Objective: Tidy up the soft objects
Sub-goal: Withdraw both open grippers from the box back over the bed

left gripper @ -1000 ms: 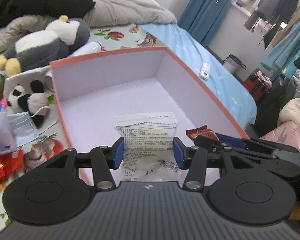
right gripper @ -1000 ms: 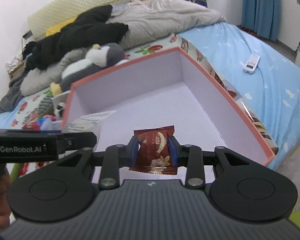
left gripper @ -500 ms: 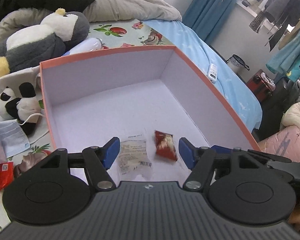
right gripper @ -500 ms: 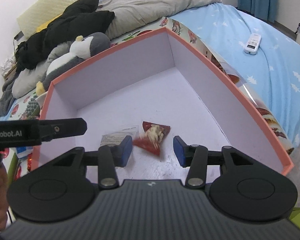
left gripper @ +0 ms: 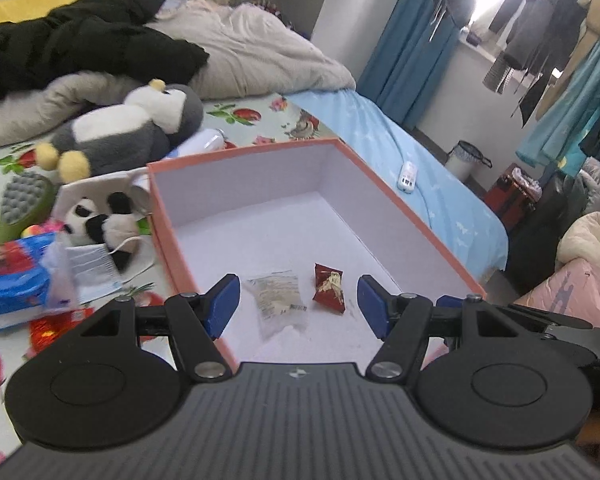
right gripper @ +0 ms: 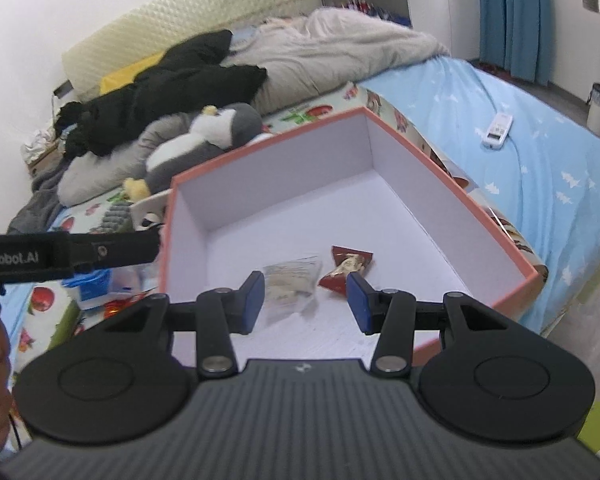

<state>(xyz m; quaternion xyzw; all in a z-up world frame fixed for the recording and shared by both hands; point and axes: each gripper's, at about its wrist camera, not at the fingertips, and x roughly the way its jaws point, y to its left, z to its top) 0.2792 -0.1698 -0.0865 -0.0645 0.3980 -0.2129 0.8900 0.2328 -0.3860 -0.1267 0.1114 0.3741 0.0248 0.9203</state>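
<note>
An orange-rimmed box [left gripper: 380, 188] [right gripper: 428, 148] with a white inside sits on the bed. On its floor lie a clear plastic packet [left gripper: 278, 296] [right gripper: 294, 280] and a red snack packet [left gripper: 329, 289] [right gripper: 346, 266], side by side. My left gripper [left gripper: 298, 306] hangs open above the box's near end, nothing between its blue pads. My right gripper [right gripper: 306, 302] is open too, above the same two packets and holding nothing. A grey penguin plush [left gripper: 124, 128] [right gripper: 204, 144] and a small panda plush [left gripper: 100, 220] lie left of the box.
Left of the box are a blue-and-red packet [left gripper: 16, 268], a red wrapper [left gripper: 52, 326], a green massage brush [left gripper: 22, 200] and a white bottle [left gripper: 204, 140]. Black clothing [left gripper: 80, 40] and a grey duvet [left gripper: 252, 52] fill the far bed. A remote [left gripper: 408, 170] lies on the blue sheet.
Both grippers opened and let go: the clear packet and the red snack packet dropped onto the box floor. Both grippers then pulled up and back from the box.
</note>
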